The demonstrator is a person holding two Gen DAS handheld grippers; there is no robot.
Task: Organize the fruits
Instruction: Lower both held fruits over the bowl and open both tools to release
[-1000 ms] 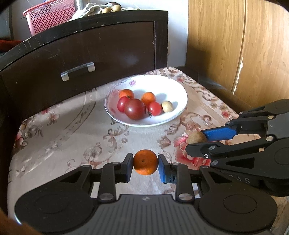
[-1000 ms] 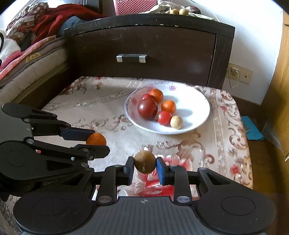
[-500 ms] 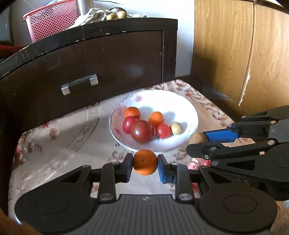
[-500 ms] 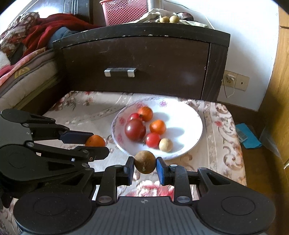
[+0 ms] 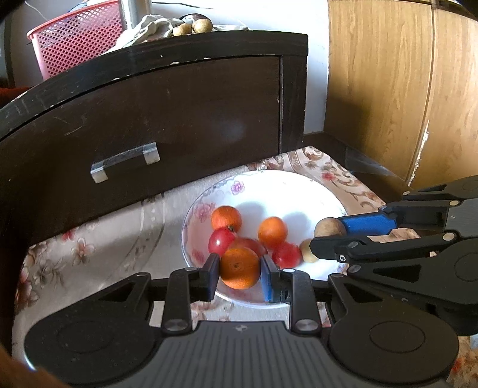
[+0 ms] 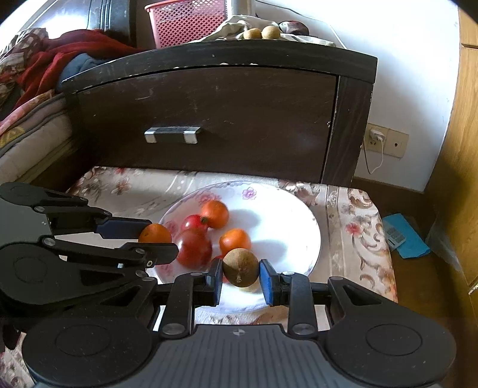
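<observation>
My left gripper [image 5: 240, 270] is shut on an orange [image 5: 240, 268] and hangs over the near rim of a white floral plate [image 5: 298, 194]. My right gripper [image 6: 240, 273] is shut on a brown round fruit [image 6: 240, 267], also above the plate's [image 6: 298, 209] near side. On the plate lie two oranges [image 5: 226, 218] [image 5: 272, 232], red tomatoes [image 5: 221, 240] and a small beige fruit [image 5: 307, 250]. The right gripper [image 5: 327, 238] shows at the right of the left wrist view. In the right wrist view the left gripper [image 6: 155, 235] reaches in from the left.
A floral cloth [image 5: 89, 238] covers the low table. Right behind the plate stands a dark drawer cabinet [image 6: 239, 113] with a metal handle [image 6: 172, 134]. A pink basket [image 6: 188, 21] sits on top. A wooden wardrobe [image 5: 403, 89] is at the right, bedding [image 6: 35, 134] at the left.
Both grippers moved forward with their fruits, from over the cloth in front of the plate to above its near rim. The cabinet looms closer.
</observation>
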